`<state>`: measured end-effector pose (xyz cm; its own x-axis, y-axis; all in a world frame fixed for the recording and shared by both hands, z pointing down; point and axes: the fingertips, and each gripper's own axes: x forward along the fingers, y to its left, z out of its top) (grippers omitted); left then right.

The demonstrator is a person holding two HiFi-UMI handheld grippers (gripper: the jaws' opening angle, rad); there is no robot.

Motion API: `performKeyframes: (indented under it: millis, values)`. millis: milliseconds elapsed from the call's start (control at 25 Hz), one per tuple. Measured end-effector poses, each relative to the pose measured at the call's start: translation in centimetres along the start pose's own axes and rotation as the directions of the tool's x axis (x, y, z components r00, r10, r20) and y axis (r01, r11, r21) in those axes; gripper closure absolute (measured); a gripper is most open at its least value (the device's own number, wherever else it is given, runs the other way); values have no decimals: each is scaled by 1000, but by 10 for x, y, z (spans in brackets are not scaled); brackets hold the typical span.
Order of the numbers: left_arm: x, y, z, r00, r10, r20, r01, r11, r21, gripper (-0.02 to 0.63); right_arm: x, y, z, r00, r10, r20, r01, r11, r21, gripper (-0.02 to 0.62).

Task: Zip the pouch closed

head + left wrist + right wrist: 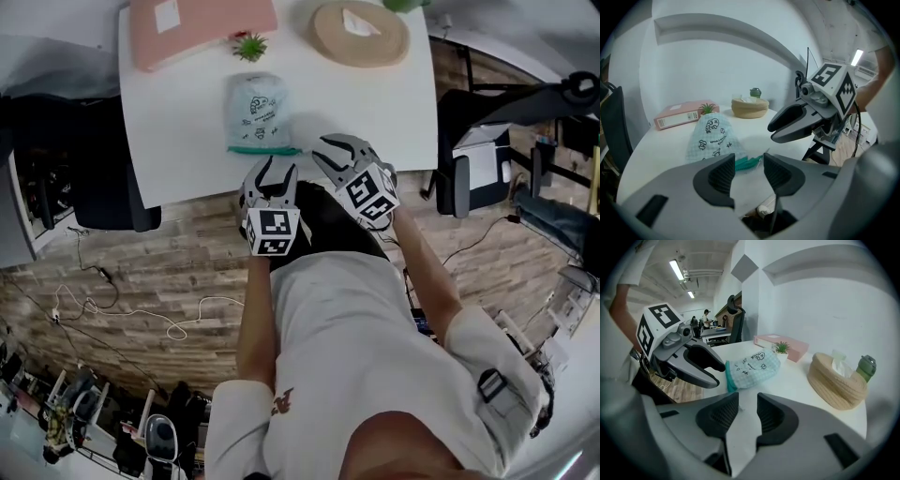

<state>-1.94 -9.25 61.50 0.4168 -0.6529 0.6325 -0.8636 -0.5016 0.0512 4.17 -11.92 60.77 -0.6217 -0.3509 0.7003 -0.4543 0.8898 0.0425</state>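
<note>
1. Looking down in the head view, the pouch (258,112) lies flat on the white worktop (178,141), with its teal zip end near the edge. The left gripper (272,180) and right gripper (339,155) hang by that end.
2. Left gripper view: its fingers are partly open and empty. The pouch is loose, so pulling the zip could drag it off.
3. Right gripper view: its fingers are a little open and empty. The grippers are close and might bump. The tissue basket (834,380), little plant (781,348) and pink box (797,350) sit behind, not in the way.

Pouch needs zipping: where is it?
Head view: the pouch lies on the table near its front edge, between the plant and the left gripper.
</note>
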Motion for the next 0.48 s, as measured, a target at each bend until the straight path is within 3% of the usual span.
performKeyframes:
  millis: [480]
  values:
    - [29,-19,-20,995,-61,-82,64,997,38,488,23,12,-15,996,68,-54,-70,997,-23,500]
